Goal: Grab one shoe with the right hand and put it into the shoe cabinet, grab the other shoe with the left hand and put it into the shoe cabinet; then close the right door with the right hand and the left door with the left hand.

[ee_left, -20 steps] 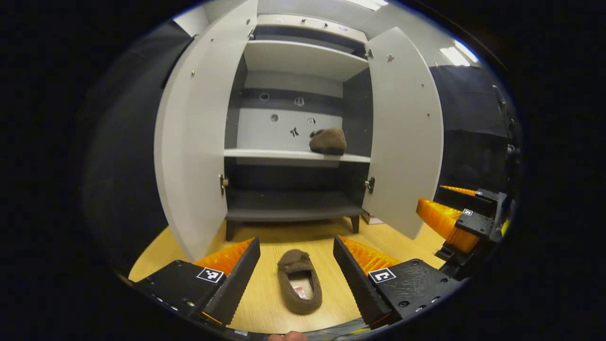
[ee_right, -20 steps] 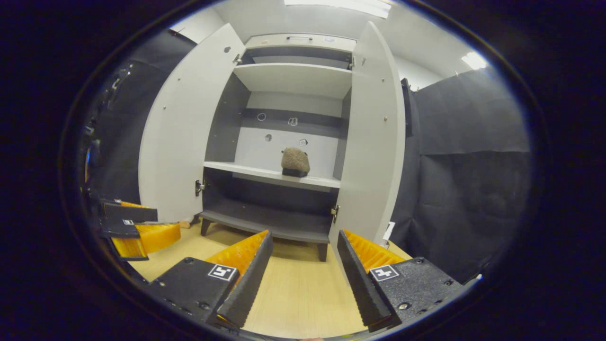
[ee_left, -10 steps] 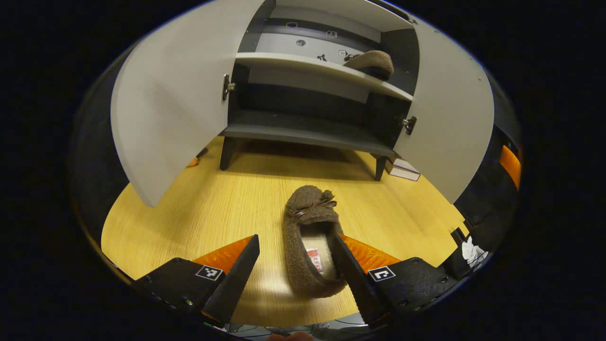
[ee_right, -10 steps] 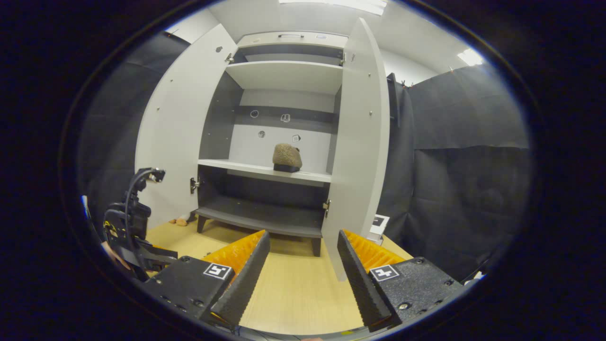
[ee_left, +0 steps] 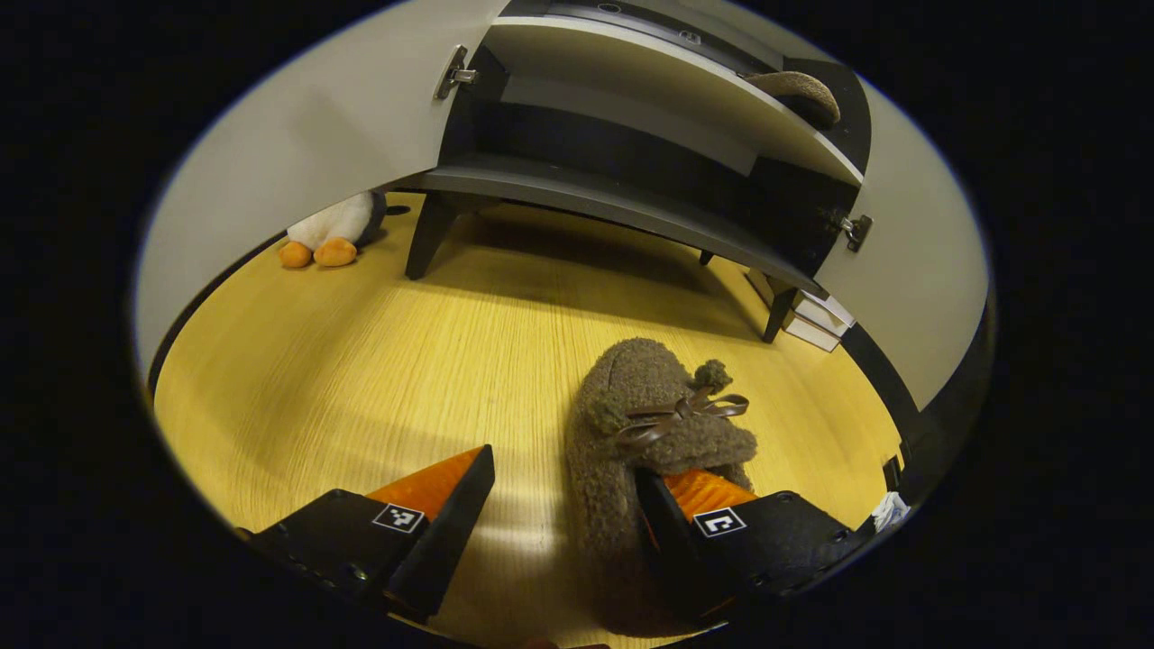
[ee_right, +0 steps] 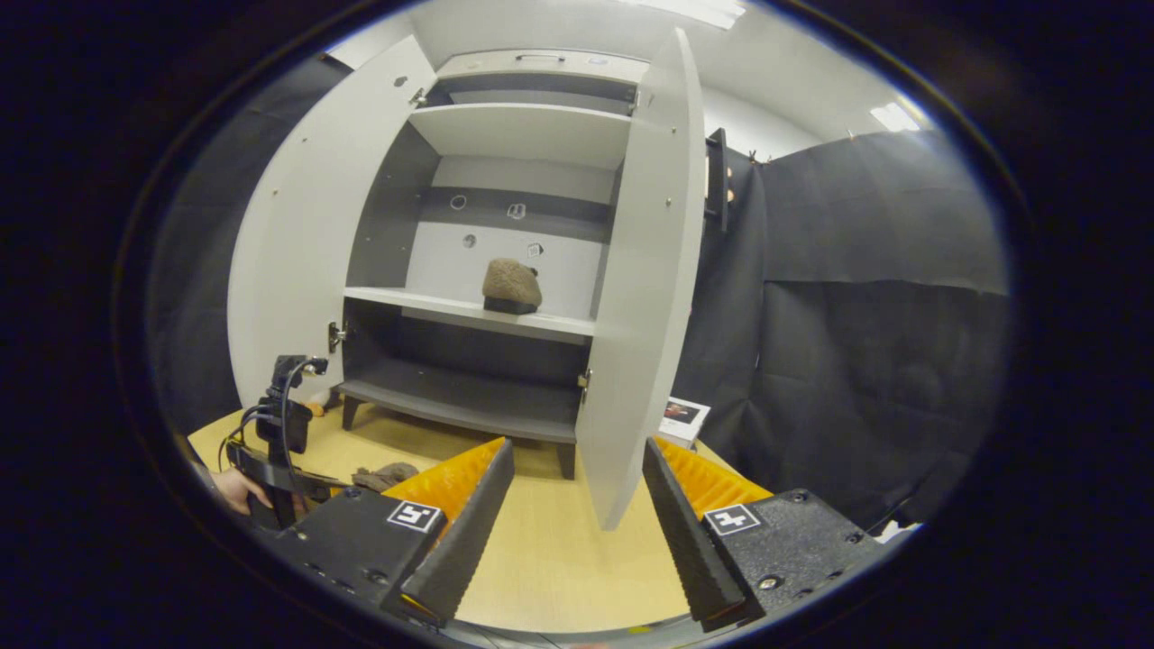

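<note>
On the floor before the shoe cabinet (ee_left: 631, 216), our left hand-held gripper (ee_left: 563, 514) stands wide open, one finger inside the slipper (ee_left: 631, 424), the other outside its wall. Soft and light, it should pinch easily there. Our right hand-held gripper (ee_right: 577, 514) hangs open, empty.

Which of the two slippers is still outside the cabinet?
The slipper on the floor, its side wall between the open left gripper's fingers. The other slipper sits on the cabinet's middle shelf.
</note>
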`<state>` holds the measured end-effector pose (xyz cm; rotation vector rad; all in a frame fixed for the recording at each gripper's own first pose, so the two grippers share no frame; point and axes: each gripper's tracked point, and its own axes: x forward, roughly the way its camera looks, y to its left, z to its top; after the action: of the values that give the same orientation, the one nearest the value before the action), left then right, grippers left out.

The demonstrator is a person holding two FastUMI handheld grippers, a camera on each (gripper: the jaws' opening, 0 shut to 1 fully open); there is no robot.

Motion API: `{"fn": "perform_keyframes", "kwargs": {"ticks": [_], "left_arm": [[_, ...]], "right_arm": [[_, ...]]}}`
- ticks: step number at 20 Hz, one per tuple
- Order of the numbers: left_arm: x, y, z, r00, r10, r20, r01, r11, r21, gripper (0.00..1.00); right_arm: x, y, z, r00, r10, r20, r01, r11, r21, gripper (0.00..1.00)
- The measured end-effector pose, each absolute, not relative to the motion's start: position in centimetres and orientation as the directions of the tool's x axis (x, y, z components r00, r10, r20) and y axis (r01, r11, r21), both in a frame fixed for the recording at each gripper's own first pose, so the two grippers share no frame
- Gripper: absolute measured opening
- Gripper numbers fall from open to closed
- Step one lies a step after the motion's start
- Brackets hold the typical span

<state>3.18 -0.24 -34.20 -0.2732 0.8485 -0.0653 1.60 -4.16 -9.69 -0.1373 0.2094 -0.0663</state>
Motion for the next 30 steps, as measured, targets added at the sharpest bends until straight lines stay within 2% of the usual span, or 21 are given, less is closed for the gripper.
{"fn": "perform_keyframes", "kwargs": {"ticks": [2, 4, 5, 6, 8, 9, 10, 14, 18, 19, 20, 24, 27, 28, 29, 30], "left_arm": [[3.6, -0.6, -34.4, 0.675, -0.178, -0.716, -0.056, 0.955, -0.291, 0.83], [4.0, -1.5, -34.0, 0.706, -0.190, -0.683, -0.059, 0.944, -0.323, 0.66], [4.0, -1.8, -34.1, 0.710, -0.186, -0.679, -0.061, 0.944, -0.323, 0.35], [4.2, -1.2, -34.4, 0.716, -0.146, -0.683, -0.081, 0.954, -0.289, 0.31], [4.3, -0.1, -34.1, 0.726, -0.088, -0.682, -0.132, 0.955, -0.264, 0.06], [3.6, -0.1, -33.3, 0.722, -0.093, -0.686, -0.146, 0.948, -0.283, 0.01], [3.5, -0.4, -31.6, 0.738, -0.101, -0.667, -0.143, 0.943, -0.301, 0.00], [4.7, -0.1, -21.2, 0.840, -0.035, -0.541, -0.080, 0.979, -0.187, 0.00], [9.7, -1.6, -9.9, 0.918, -0.052, -0.393, -0.056, 0.964, -0.258, 0.00], [11.9, -1.8, -7.4, 0.930, -0.060, -0.362, -0.040, 0.964, -0.263, 0.11], [14.3, -1.9, -5.2, 0.939, -0.067, -0.338, -0.027, 0.964, -0.266, 0.00], [26.6, -0.8, -0.5, 0.927, -0.035, -0.374, -0.057, 0.971, -0.233, 0.00], [35.4, 0.8, -1.0, 0.885, 0.024, -0.464, -0.113, 0.980, -0.166, 0.00], [37.6, 1.1, -1.3, 0.873, 0.033, -0.486, -0.128, 0.979, -0.162, 0.00], [39.0, 1.5, -2.5, 0.854, 0.039, -0.519, -0.142, 0.977, -0.161, 0.00], [41.1, 1.1, -3.2, 0.831, 0.030, -0.555, -0.146, 0.975, -0.165, 0.00]], "right_arm": [[1.8, -4.3, -9.7, 0.975, -0.084, -0.205, 0.054, 0.988, -0.145, 0.91], [1.9, -4.2, -9.9, 0.975, -0.081, -0.208, 0.050, 0.987, -0.153, 0.91], [2.1, -4.1, -10.0, 0.975, -0.079, -0.210, 0.045, 0.986, -0.160, 0.92], [2.2, -3.9, -10.0, 0.975, -0.075, -0.209, 0.041, 0.986, -0.164, 0.91], [2.6, -3.5, -10.0, 0.976, -0.062, -0.210, 0.026, 0.985, -0.169, 0.91], [2.7, -3.2, -10.2, 0.976, -0.052, -0.213, 0.016, 0.986, -0.169, 0.92], [2.9, -2.9, -10.2, 0.976, -0.043, -0.214, 0.006, 0.986, -0.166, 0.92], [3.5, -1.6, -10.7, 0.976, -0.006, -0.220, -0.027, 0.989, -0.148, 0.92], [3.7, -0.5, -10.8, 0.977, 0.022, -0.211, -0.052, 0.989, -0.135, 0.92], [3.6, -0.5, -10.8, 0.978, 0.028, -0.209, -0.058, 0.989, -0.138, 0.92], [3.5, -0.4, -10.7, 0.978, 0.034, -0.207, -0.063, 0.988, -0.138, 0.92], [3.4, -0.4, -10.7, 0.977, 0.036, -0.210, -0.065, 0.990, -0.129, 0.92], [3.0, -0.4, -10.1, 0.980, 0.034, -0.197, -0.057, 0.992, -0.115, 0.91], [2.8, -0.4, -10.0, 0.980, 0.031, -0.197, -0.055, 0.992, -0.115, 0.96], [2.7, -0.5, -10.0, 0.979, 0.028, -0.200, -0.052, 0.992, -0.118, 0.91], [2.4, -0.7, -9.9, 0.979, 0.024, -0.201, -0.049, 0.991, -0.122, 0.92]]}}
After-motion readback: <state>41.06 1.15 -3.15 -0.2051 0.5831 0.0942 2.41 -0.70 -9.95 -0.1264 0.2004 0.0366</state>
